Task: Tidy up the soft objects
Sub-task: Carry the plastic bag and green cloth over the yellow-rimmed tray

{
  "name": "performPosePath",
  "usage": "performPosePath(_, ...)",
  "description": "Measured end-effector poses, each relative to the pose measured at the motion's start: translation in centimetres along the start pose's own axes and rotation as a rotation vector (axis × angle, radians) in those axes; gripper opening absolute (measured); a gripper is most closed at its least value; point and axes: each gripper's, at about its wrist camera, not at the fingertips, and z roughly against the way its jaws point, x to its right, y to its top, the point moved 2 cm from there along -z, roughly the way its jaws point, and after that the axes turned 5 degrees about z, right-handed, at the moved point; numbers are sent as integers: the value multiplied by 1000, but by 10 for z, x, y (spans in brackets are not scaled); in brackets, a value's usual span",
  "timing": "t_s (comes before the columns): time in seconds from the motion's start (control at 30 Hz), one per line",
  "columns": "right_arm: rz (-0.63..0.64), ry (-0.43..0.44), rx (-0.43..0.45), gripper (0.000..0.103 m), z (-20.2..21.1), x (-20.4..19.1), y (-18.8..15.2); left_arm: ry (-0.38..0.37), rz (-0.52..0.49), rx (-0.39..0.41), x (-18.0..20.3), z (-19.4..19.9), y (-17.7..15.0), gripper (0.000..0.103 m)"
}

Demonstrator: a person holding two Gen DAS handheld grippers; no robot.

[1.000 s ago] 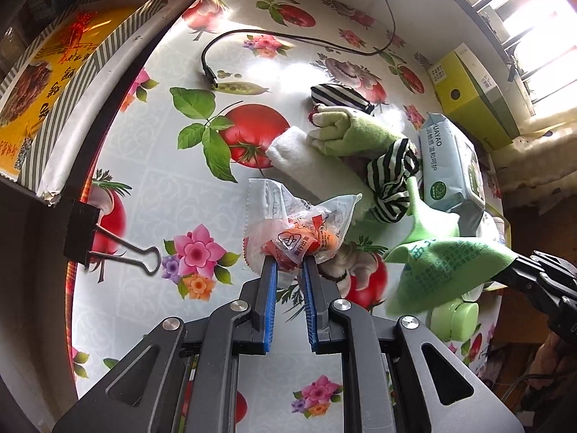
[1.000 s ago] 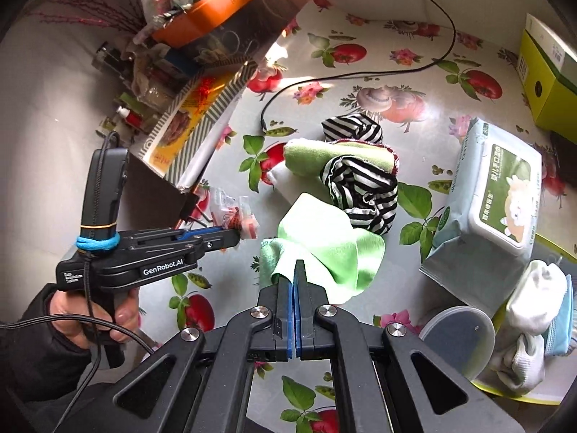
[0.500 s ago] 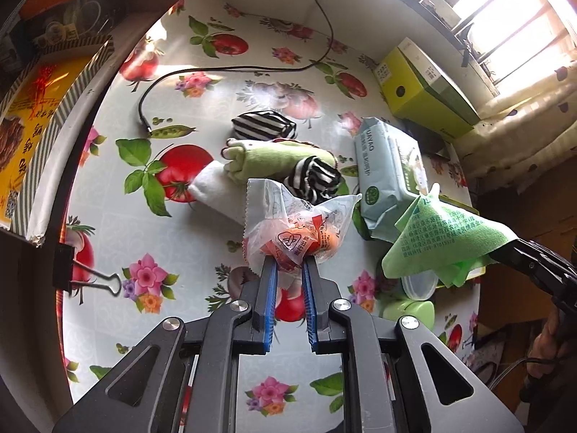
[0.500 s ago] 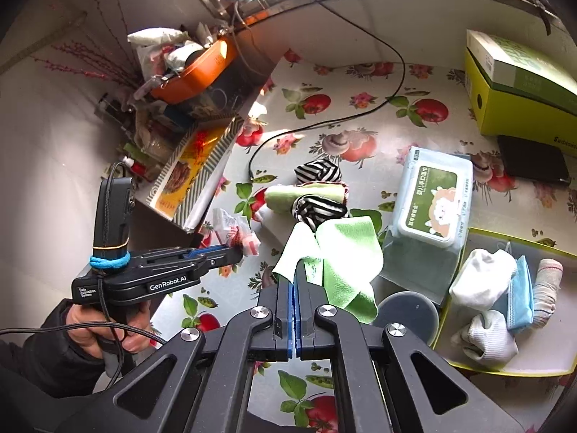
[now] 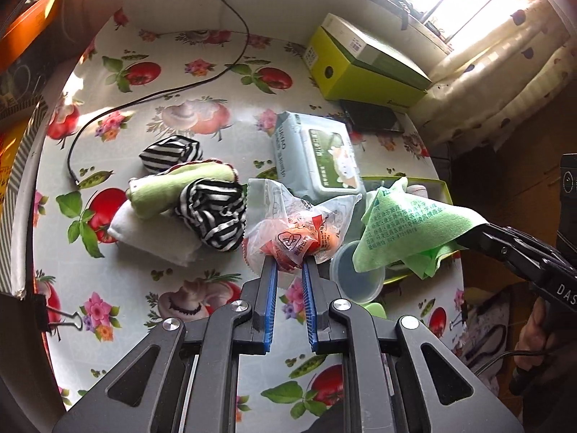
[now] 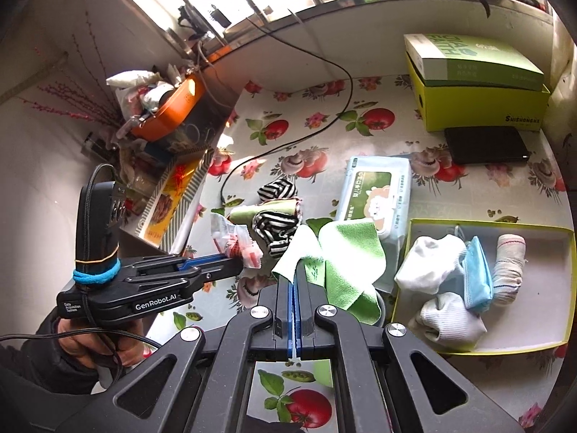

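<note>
My left gripper (image 5: 289, 265) is shut on a clear plastic snack packet (image 5: 299, 227) with orange contents, held above the table; it also shows in the right wrist view (image 6: 234, 241). My right gripper (image 6: 294, 270) is shut on a green cloth (image 6: 342, 259), held in the air; the cloth also shows in the left wrist view (image 5: 411, 227). A pile of a green roll (image 5: 180, 187), striped fabric (image 5: 212, 213) and a white towel (image 5: 151, 234) lies on the table. A yellow-green tray (image 6: 483, 348) at the right holds white socks (image 6: 429, 267), a blue mask (image 6: 476, 270) and a rolled sock.
A wet-wipes pack (image 6: 378, 191), a yellow-green box (image 6: 476, 79), a black case (image 6: 483, 148) and a black cable (image 5: 151, 97) lie on the flowered tablecloth. A round lidded tub (image 5: 357, 278) sits under the cloth. A cluttered shelf with an orange bowl (image 6: 169, 108) stands left.
Both grippers have risen and pulled back from the table with their loads. The tray with socks has come into the right wrist view.
</note>
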Motion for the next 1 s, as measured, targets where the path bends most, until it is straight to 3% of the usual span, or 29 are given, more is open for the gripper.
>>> performPosePath(1.0, -300, -196, 154, 1, 86, 147, -47, -52, -316, -115, 141, -58, 16, 15)
